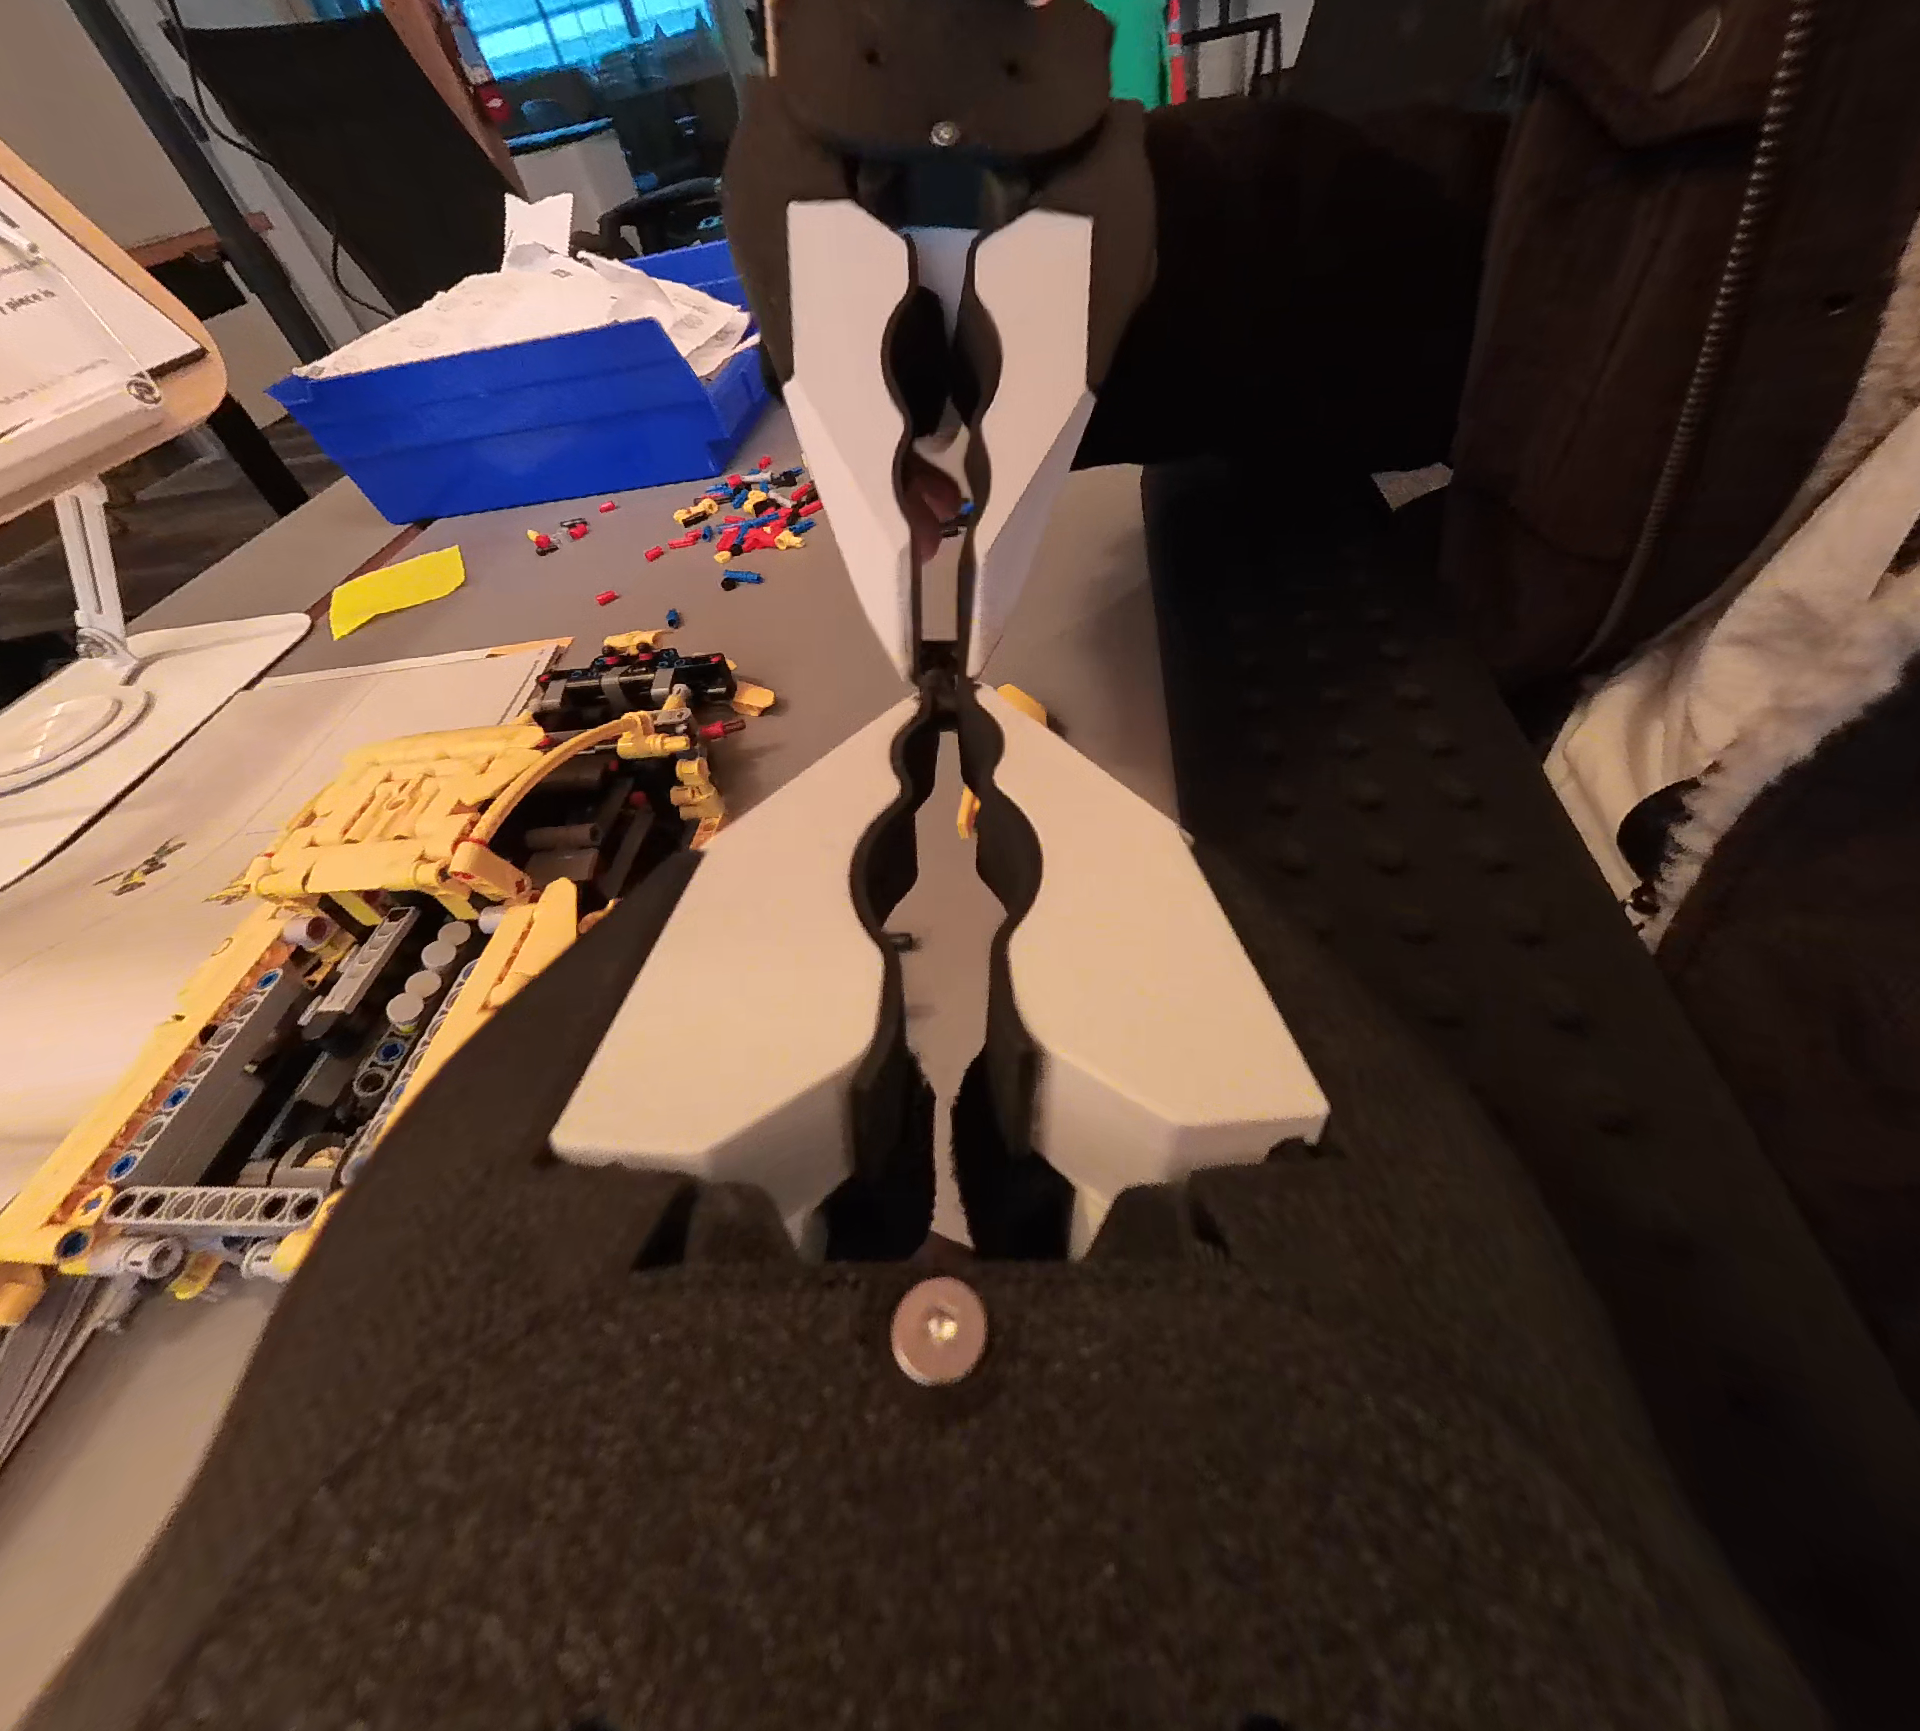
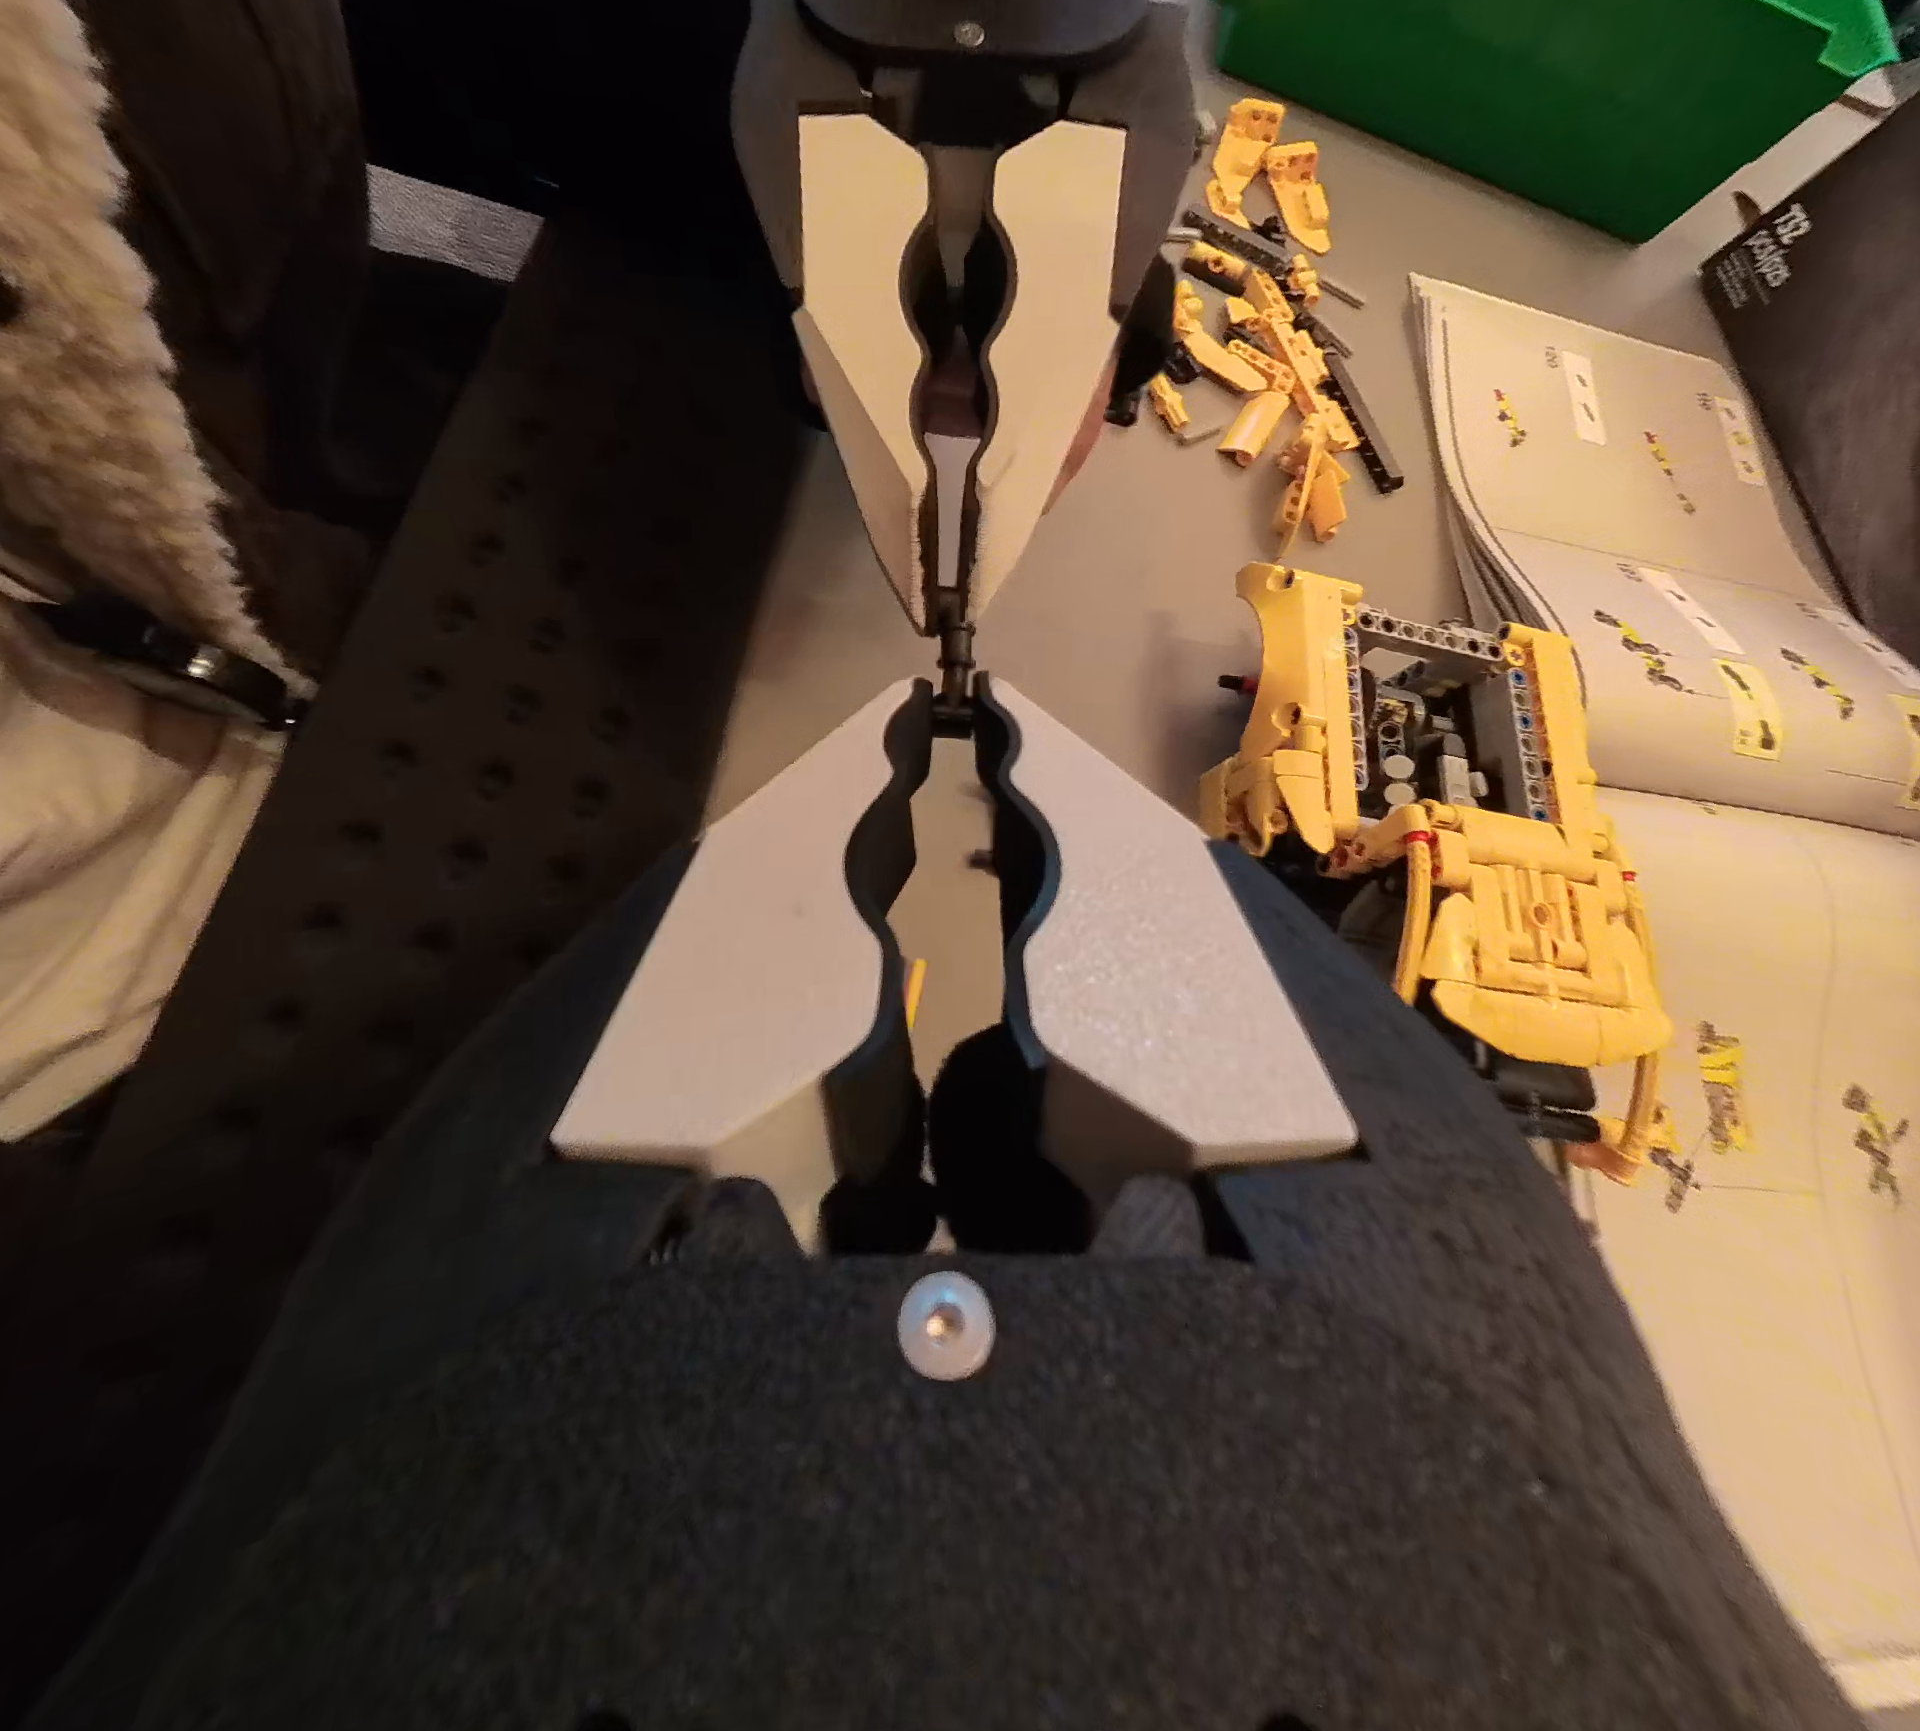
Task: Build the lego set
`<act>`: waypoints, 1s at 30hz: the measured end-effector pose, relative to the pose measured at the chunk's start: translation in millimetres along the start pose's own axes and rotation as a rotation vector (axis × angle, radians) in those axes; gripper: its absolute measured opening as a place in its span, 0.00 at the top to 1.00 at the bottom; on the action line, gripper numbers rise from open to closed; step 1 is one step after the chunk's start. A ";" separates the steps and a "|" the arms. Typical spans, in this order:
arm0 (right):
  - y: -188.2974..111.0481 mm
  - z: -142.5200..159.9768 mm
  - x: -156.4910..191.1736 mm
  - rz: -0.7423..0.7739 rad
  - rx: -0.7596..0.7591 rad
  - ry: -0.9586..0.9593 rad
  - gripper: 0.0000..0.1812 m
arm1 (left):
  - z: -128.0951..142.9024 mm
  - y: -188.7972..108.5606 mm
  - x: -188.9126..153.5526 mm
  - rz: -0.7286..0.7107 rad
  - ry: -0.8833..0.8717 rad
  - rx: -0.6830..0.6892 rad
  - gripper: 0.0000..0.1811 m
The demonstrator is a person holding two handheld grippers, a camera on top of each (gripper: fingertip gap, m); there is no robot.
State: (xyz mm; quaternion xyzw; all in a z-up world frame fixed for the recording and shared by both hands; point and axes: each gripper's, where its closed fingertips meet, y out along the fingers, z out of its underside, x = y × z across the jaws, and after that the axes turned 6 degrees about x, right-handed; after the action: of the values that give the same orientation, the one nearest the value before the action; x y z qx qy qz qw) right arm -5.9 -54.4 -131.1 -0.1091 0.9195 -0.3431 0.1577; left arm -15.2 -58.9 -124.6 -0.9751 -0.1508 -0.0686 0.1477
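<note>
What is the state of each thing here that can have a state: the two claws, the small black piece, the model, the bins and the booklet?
Left claw: shut on small black piece.
Right claw: shut on small black piece.
Small black piece: held in the air, tip to tip.
Yellow model: partly built, on the table.
Blue bin: full of paper.
Green bin: open.
Instruction booklet: open.

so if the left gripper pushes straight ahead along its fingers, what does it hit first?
The right gripper: it faces the left gripper tip to tip, both shut on a small black lego piece bridging them. Nothing else lies between.
</note>
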 end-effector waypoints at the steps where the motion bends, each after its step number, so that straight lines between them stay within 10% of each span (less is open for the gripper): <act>1: -0.2 -0.9 2.4 -0.025 -0.012 0.011 0.96 | -0.7 0.4 -2.2 0.009 0.007 -0.004 0.98; 17: -8.7 -9.1 -8.6 -0.077 -0.267 0.261 0.84 | -6.3 -6.3 8.8 -0.037 -0.009 -0.044 0.98; 30: -5.5 -12.0 -3.6 -0.011 -0.316 0.153 0.96 | -10.7 -8.2 3.5 0.009 -0.040 -0.076 0.98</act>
State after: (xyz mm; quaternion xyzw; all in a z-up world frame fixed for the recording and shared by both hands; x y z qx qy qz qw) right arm -6.4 -50.1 -118.0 -0.1110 0.9708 -0.2022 0.0665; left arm -15.4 -53.8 -111.7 -0.9818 -0.1465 -0.0540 0.1078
